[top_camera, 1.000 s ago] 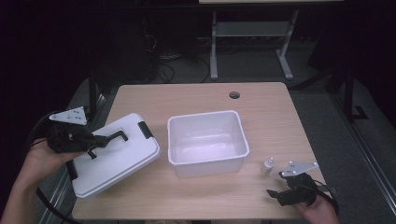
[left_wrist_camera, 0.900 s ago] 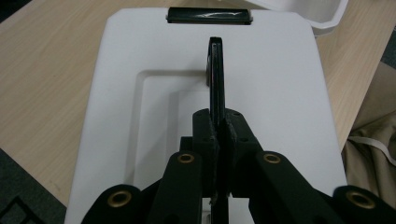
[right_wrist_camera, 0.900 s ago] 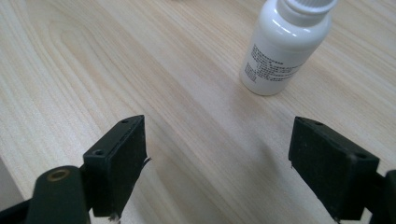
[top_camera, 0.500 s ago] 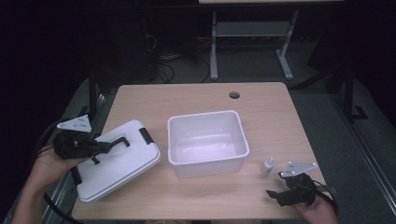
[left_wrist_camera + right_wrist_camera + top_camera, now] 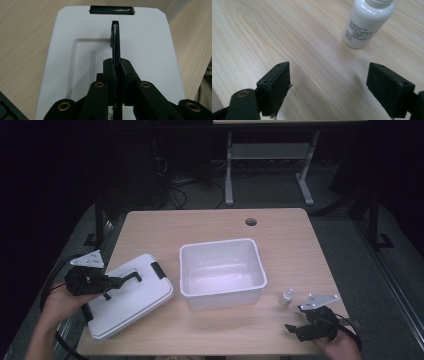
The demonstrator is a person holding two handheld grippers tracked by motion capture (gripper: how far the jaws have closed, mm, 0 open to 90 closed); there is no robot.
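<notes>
A white lid (image 5: 131, 296) with a black handle (image 5: 131, 278) and black end clips lies at the table's left, its near corner over the edge. My left gripper (image 5: 117, 282) is shut on that handle (image 5: 115, 42), which runs straight up from between the jaws across the lid (image 5: 75, 65). An open white tub (image 5: 221, 272) stands mid-table. A small white bottle (image 5: 286, 297) stands to its right. My right gripper (image 5: 295, 330) sits low at the front right, open, with the bottle (image 5: 366, 22) ahead and to the right of its gap (image 5: 328, 83).
The wooden table (image 5: 210, 227) has a round cable hole (image 5: 251, 222) at the far right. Bare wood lies behind the tub and along the front edge. A metal stand and cables sit on the dark floor beyond the table.
My left gripper has pulled the lid by its handle toward the table's left front, turning it slightly, so a corner now overhangs the edge. The right gripper has stayed put.
</notes>
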